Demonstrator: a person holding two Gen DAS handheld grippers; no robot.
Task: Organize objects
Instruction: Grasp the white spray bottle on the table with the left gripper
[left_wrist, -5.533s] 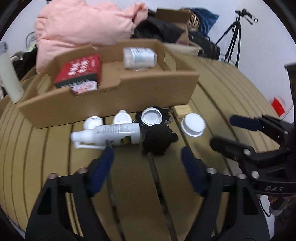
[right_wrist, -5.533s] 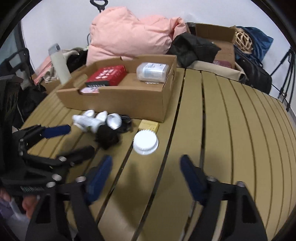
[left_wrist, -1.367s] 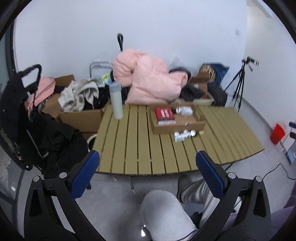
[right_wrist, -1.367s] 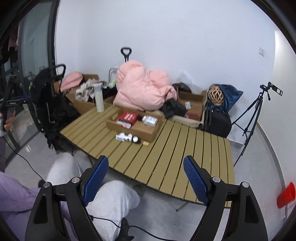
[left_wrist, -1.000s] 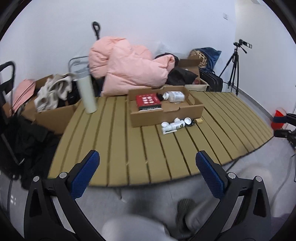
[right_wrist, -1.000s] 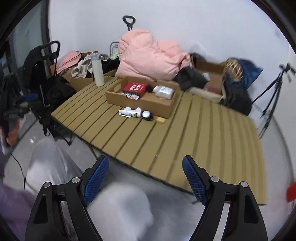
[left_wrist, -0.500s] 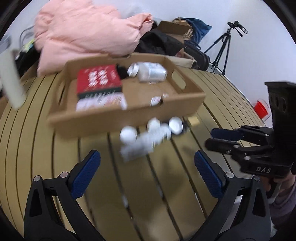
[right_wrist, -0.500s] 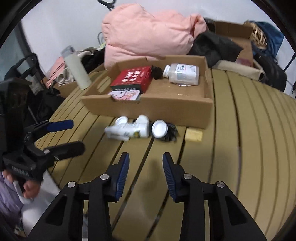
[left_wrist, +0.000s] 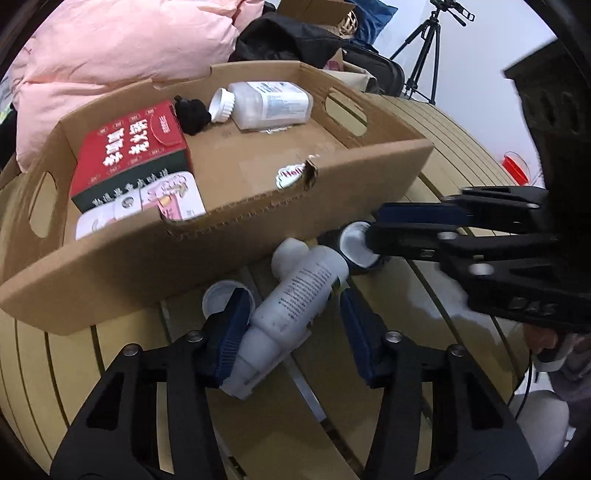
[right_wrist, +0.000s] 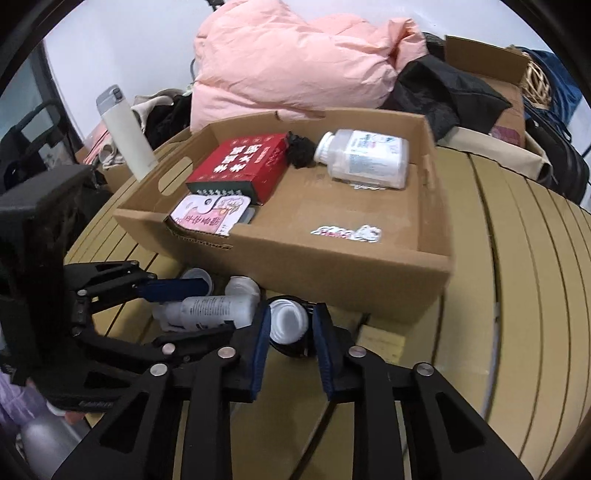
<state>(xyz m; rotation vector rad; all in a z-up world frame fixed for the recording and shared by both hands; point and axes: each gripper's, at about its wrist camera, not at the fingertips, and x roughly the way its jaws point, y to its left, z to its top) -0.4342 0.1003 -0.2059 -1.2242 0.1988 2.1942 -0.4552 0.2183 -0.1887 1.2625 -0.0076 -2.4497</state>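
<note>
Right, both tools are down in front of the cardboard box (left_wrist: 229, 236) on the bench (right_wrist: 535, 258). My left tool (left_wrist: 291, 321) sits fairly wide around the white bottle (left_wrist: 295, 299) lying just in front of the box; only one pad seems to touch. My right tool (right_wrist: 290, 332) is narrow around the small white-topped jar (right_wrist: 288, 323), looks gripped, not certain. I'd close the left squarely on the bottle's body, then lift each clear over the box wall.
</note>
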